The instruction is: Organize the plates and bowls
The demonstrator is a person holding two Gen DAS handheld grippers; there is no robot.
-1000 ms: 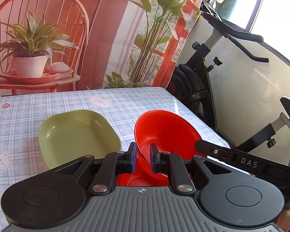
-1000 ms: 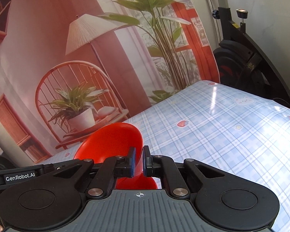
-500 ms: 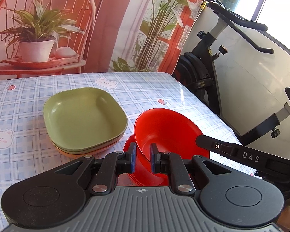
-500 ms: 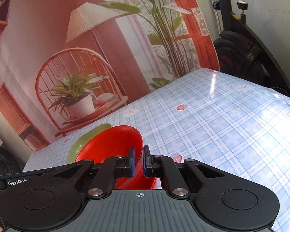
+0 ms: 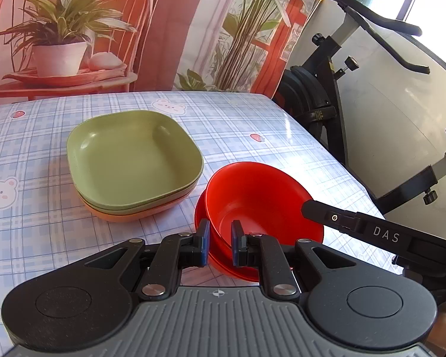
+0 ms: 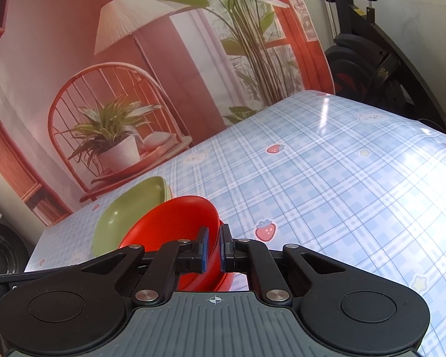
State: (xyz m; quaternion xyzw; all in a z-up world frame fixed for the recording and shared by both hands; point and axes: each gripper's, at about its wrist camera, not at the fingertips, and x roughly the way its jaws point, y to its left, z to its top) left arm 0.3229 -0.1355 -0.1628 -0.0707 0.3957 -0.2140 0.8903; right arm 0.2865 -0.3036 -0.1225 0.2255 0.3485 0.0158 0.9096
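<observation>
A red bowl (image 5: 261,202) hangs tilted just over a second red bowl (image 5: 199,220) that sits on the checked tablecloth. My left gripper (image 5: 220,242) is shut on the upper bowl's near rim. The other gripper's black finger (image 5: 327,215) lies at its right rim. In the right wrist view my right gripper (image 6: 212,248) is shut on the rim of the same red bowl (image 6: 175,226), with the lower bowl's edge (image 6: 227,279) below it. Left of the bowls stands a stack of green square plates (image 5: 133,160) on an orange plate (image 5: 128,215); the green plate (image 6: 128,211) also shows behind the bowl.
The table's right edge (image 5: 342,163) runs close to the bowls, with an exercise bike (image 5: 321,95) just beyond it. A printed backdrop (image 5: 163,29) of a chair and plants closes off the far side. Bare tablecloth (image 6: 342,193) stretches right of the bowls.
Both grippers have sunk with the red bowl toward the lower red bowl. The plate stack has come fully into view, its orange bottom plate now showing.
</observation>
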